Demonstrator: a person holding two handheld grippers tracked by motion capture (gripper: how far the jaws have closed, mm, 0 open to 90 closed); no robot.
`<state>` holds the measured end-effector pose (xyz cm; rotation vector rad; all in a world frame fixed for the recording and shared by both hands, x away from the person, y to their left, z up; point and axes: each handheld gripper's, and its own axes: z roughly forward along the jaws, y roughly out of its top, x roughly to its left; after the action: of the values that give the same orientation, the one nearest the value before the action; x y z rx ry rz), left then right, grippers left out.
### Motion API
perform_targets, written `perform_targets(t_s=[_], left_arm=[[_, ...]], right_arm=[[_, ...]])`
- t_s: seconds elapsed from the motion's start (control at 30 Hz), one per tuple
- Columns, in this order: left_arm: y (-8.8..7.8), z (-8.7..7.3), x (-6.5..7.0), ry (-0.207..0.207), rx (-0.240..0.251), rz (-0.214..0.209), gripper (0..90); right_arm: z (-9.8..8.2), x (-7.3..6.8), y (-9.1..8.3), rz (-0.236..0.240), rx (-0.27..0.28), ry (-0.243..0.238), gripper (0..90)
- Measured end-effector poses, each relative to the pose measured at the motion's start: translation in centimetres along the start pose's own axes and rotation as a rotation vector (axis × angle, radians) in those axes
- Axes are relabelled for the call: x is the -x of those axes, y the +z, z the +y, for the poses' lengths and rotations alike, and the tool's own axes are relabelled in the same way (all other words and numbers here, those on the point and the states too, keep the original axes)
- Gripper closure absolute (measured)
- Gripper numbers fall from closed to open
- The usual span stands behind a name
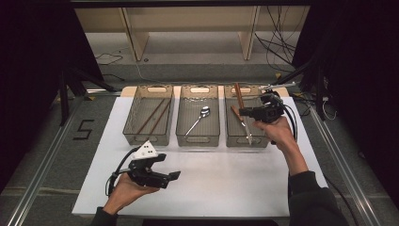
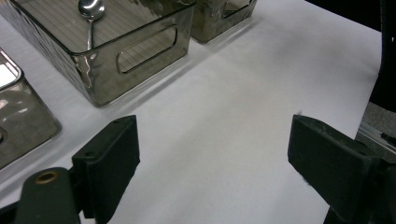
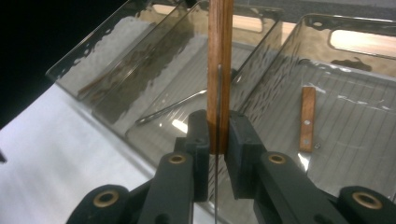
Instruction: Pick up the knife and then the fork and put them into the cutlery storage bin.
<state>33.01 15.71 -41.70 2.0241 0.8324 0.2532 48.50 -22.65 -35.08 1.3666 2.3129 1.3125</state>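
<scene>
While our right gripper (image 3: 218, 140) clamped a knife (image 3: 219, 70) by its slim brown wooden handle above the bin (image 3: 373, 135), our left gripper (image 2: 212, 158) gaped empty.

A lab recording bay is showing here. Black curtains are hanging at nine and three o'clock, loose cables (image 1: 277, 47) are trailing at one o'clock, and a taped numeral (image 1: 83, 129) is marking the floor.

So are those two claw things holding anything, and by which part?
The right gripper clamps a knife by its wooden handle, above the right-hand bin. The left gripper holds nothing.
</scene>
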Motion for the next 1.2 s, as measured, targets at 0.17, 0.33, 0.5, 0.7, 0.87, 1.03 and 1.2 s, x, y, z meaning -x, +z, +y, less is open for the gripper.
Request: perform_targets(t_s=[0.17, 0.33, 0.5, 0.7, 0.87, 1.03, 1.2], left_arm=[[-0.1, 0.0, 0.0, 0.002, 0.002, 0.007, 16.5], [-0.1, 0.0, -0.1, 0.003, -0.001, 0.008, 16.5], [-0.1, 0.0, -0.1, 0.001, -0.003, 0.008, 16.5], [0.0, -0.1, -0.1, 0.001, -0.004, 0.007, 16.5], [0.0, -0.1, -0.1, 0.002, -0.003, 0.007, 16.5], [0.0, -0.1, -0.1, 0.000, -0.002, 0.007, 16.4], [0.0, -0.1, -0.1, 0.001, -0.002, 0.007, 16.3]], right_arm=[[0.7, 1.0, 0.6, -0.002, 0.003, 0.054, 80.9], [1.6, 1.7, 0.8, -0.032, 0.016, 0.077, 80.9], [2.4, 2.4, 0.8, -0.065, 0.024, 0.089, 80.8], [2.6, 3.5, 1.1, -0.131, 0.016, 0.090, 80.8], [2.1, 4.2, 1.6, -0.176, -0.017, 0.076, 80.8], [1.7, 4.4, 2.1, -0.218, -0.047, 0.047, 80.8], [1.2, 4.4, 2.8, -0.246, -0.084, 0.022, 80.8]])
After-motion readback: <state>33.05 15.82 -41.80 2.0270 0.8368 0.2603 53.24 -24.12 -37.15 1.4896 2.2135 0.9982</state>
